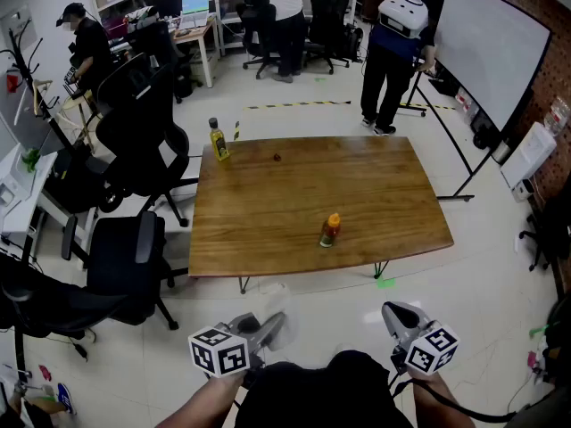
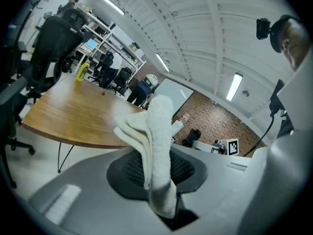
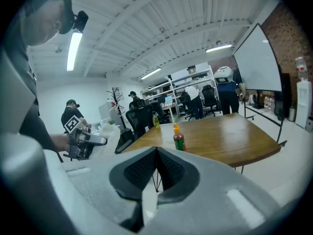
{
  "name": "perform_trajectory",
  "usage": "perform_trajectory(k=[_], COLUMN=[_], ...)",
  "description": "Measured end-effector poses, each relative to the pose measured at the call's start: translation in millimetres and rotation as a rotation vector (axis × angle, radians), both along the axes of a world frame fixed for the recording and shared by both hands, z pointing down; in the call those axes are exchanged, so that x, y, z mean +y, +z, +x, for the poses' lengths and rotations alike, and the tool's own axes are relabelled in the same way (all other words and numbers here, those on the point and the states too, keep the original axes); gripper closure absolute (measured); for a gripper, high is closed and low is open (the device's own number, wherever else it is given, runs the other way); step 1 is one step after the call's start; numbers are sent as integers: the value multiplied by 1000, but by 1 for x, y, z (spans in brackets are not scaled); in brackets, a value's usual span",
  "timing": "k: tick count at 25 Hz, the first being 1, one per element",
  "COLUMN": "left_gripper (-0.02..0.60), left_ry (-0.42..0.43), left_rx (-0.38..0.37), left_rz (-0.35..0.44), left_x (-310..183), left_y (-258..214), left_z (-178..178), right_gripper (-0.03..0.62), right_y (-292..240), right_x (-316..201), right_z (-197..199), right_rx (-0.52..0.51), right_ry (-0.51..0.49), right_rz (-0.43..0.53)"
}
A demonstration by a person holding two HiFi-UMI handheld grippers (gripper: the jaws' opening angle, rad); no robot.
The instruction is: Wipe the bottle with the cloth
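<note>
So the person is standing back from the wooden table (image 1: 268, 230) with a gripper in each hand, both held low at the bottom of the head view; neither one is anywhere near the table.

The left gripper (image 1: 260, 333) has its jaws clamped on a white cloth (image 2: 156, 146); the cloth is folded over, fluffy like terry, and it sticks up and out past the jaw tips, flopping a bit to one side. You can also spot that gripper and its cloth off to the left in the right gripper view.

The right gripper (image 3: 156, 168) has its jaws pressed together with nothing between them; just the two dark pads meeting in a line.

The bottle (image 1: 330, 231) is the small one with the orange cap, red up top and green lower down; it stands upright on the table, roughly mid-width and near the edge closest to the person, well apart from both grippers; nothing is touching it.

Other stuff: a yellow bottle (image 1: 218, 140) with a dark cap stands at the far left corner of the table; a tiny red thing (image 1: 277, 158) lies near the far edge, can't tell what it is; black office chairs (image 1: 134, 123) sit left of the table; a whiteboard (image 1: 491, 47) stands on the right; a few people are at the desks in the back.
</note>
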State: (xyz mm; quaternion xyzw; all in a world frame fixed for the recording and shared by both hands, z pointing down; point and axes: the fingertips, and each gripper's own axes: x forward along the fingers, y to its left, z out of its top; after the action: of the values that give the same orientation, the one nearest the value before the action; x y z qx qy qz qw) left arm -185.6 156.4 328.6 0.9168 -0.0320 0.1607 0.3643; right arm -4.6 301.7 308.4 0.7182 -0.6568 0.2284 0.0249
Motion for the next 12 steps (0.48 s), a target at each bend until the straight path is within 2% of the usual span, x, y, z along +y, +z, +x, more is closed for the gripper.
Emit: perform_trajectory(k=[7,12], left_gripper=[482,482], left_ry=[-76,-152], left_rx=[20,7], left_rz=[-18,-19], left_x=[-35,-60], left_y=[5,10], left_z=[5,24], right_gripper=[580,566], right_y=[5,17], right_x=[-42,-91], right_z=[16,44], right_rx=[148,183], right_ry=[-90,-211], right_rz=[-73,-85])
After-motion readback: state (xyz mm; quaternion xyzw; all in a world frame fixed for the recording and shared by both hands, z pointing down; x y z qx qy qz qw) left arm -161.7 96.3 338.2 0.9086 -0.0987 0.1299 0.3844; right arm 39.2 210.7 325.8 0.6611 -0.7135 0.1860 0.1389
